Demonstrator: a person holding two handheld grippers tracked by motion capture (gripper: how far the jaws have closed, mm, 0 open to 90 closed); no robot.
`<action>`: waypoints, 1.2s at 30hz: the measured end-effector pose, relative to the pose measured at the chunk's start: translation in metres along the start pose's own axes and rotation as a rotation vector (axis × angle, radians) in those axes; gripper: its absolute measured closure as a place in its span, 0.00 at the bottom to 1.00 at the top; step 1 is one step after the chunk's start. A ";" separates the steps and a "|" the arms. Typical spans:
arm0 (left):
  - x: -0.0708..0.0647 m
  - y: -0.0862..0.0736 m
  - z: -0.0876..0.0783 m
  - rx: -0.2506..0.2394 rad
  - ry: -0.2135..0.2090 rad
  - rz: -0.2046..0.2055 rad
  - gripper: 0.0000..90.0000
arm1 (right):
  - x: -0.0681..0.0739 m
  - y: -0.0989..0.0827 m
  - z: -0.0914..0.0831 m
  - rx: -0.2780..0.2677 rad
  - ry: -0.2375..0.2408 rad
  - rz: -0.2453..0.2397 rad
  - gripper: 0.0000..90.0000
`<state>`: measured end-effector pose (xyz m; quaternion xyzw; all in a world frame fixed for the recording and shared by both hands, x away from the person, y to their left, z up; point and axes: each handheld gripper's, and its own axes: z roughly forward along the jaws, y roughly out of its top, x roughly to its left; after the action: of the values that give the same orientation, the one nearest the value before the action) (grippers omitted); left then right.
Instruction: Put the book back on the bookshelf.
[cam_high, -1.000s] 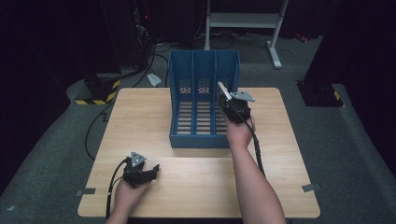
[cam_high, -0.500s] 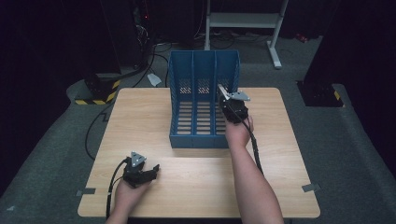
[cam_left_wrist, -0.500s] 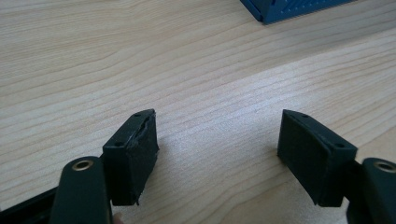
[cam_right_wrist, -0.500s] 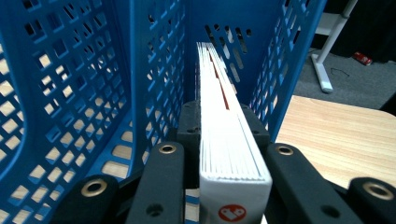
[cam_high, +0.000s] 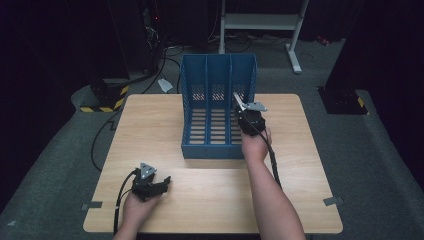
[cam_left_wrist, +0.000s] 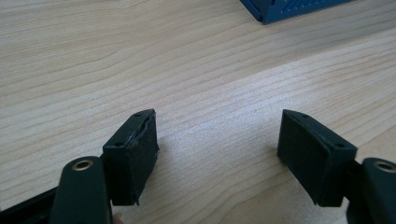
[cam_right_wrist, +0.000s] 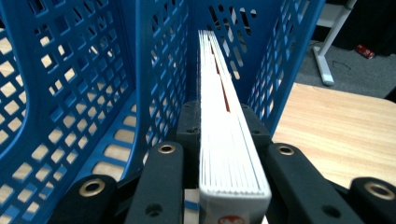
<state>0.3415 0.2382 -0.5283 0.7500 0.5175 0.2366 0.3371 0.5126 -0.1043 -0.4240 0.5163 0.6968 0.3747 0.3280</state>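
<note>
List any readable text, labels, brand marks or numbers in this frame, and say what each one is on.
No text can be read.
Book, clamped in the right gripper: a red mark and a blue patch at its near bottom edge, cut off, unreadable.
Blue file rack: no label seen.
Left gripper, open over the wooden table: no markings.
Yellow-and-black striped block on the floor: hazard stripes, no words.

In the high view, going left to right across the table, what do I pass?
Left gripper, open on the bare wooden table → blue file rack → right gripper, shut on a book.
</note>
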 end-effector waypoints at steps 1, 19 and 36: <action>0.000 0.000 0.000 0.000 0.000 0.000 0.32 | 0.000 -0.002 -0.001 0.008 -0.002 0.003 0.83; 0.000 0.000 0.000 -0.002 0.001 0.001 0.32 | 0.001 -0.022 -0.009 0.045 -0.005 -0.011 0.82; 0.000 0.000 0.000 -0.002 0.001 0.001 0.32 | -0.003 -0.023 -0.011 0.056 -0.001 -0.012 0.78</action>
<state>0.3415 0.2381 -0.5284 0.7500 0.5170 0.2375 0.3373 0.4932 -0.1135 -0.4380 0.5214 0.7099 0.3528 0.3157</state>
